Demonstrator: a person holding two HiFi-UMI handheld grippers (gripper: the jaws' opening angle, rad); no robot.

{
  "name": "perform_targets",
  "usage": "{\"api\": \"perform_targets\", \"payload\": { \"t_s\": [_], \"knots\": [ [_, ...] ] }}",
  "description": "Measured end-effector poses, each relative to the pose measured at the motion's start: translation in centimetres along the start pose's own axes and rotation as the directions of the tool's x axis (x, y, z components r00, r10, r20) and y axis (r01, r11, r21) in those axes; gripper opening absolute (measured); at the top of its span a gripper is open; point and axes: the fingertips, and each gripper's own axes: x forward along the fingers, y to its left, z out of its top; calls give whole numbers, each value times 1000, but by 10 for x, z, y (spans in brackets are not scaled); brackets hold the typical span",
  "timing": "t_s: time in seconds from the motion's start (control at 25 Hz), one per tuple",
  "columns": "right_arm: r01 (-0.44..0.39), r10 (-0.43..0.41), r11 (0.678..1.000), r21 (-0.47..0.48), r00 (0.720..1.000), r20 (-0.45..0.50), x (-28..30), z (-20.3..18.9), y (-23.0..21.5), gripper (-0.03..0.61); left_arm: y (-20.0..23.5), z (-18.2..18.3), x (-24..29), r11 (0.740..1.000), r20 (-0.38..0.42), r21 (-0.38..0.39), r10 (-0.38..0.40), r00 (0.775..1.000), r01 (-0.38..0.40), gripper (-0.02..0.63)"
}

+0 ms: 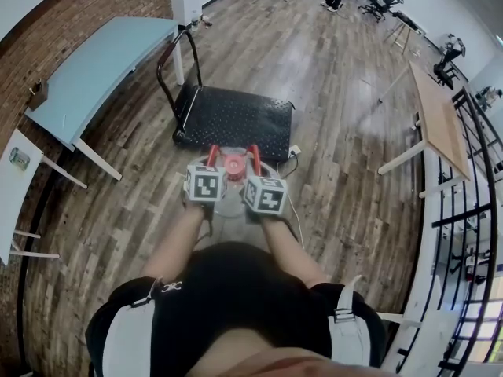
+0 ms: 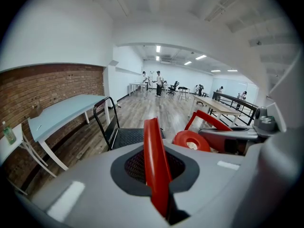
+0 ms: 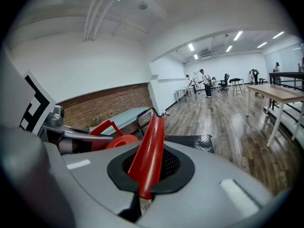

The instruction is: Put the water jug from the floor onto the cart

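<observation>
Left gripper point(image 1: 211, 162) and right gripper point(image 1: 253, 162) each clenched on a flat red plastic handle point(image 2: 156, 165) of the red-capped water jug point(image 1: 234, 164); black studded cart point(image 1: 236, 118) just beyond, plank floor point(image 1: 330, 61).

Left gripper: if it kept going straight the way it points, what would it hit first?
The left gripper is already shut on the red handle. Beyond that, the line seems to run down to the black deck of the cart, though depth is hard to judge.

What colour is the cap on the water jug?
Red; the cap shows best in the left gripper view.
</observation>
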Motion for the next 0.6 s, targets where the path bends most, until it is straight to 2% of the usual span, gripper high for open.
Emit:
{"api": "perform_targets", "payload": {
  "t_s": [0.36, 0.6],
  "knots": [
    [12, -13, 1000, 24, 999, 34, 10, 3, 24, 15, 25, 4, -3, 999, 7, 10, -36, 999, 36, 15],
    [52, -55, 998, 43, 997, 49, 18, 0, 42, 14, 47, 3, -5, 997, 8, 29, -68, 998, 68, 17]
  ]
}}
